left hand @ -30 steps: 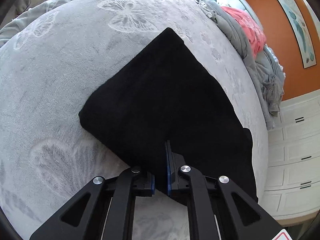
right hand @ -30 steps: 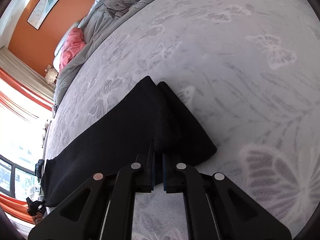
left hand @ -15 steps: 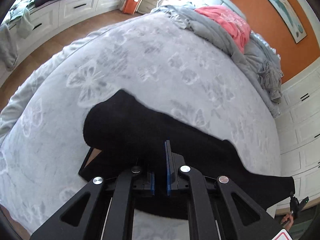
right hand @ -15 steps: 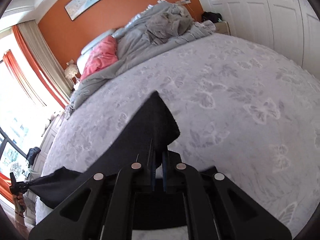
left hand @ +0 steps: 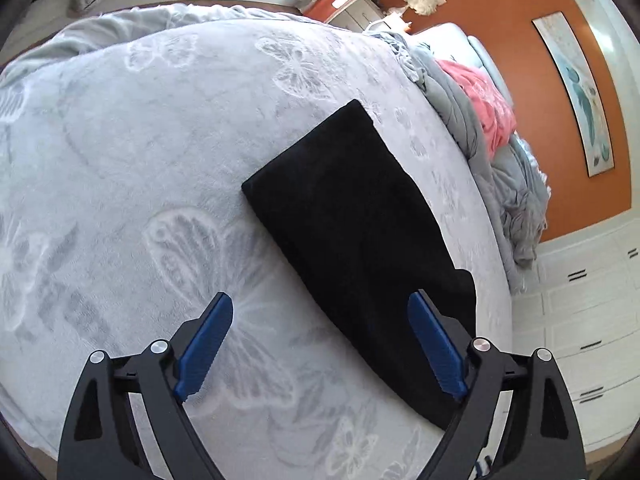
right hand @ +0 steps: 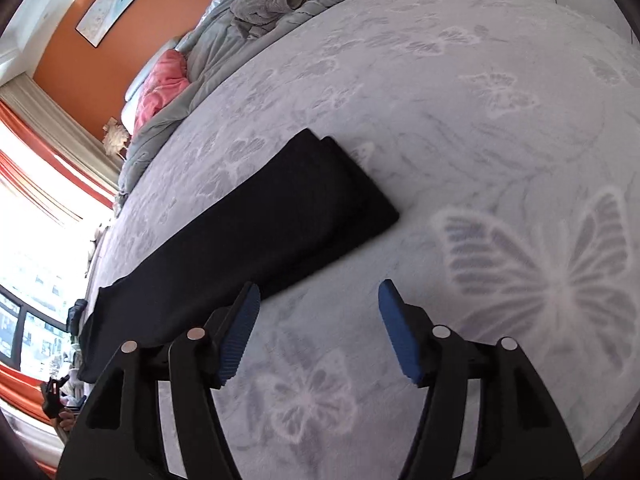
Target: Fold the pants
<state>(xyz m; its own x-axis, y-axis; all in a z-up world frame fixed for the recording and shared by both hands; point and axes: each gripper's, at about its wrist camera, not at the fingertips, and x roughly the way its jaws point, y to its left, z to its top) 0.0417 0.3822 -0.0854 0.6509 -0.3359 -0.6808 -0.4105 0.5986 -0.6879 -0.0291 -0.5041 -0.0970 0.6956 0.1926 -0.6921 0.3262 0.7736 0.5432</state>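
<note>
The black pants lie folded in a long flat band on the grey butterfly-print bedspread. They also show in the right wrist view, with two layers stacked at the far end. My left gripper is open and empty, just above the bedspread at the near left edge of the pants; its right finger overlaps the cloth's edge. My right gripper is open and empty, near the pants' near right edge, with its left finger beside the cloth.
A heap of grey bedding and a pink cloth lies along the head of the bed by the orange wall. White drawers stand past the bed's edge. A bright window with orange curtains is on the right wrist view's left.
Both grippers were shut on the pants, lifted them and laid them down folded. Now both have opened, let go and drawn back from the cloth.
</note>
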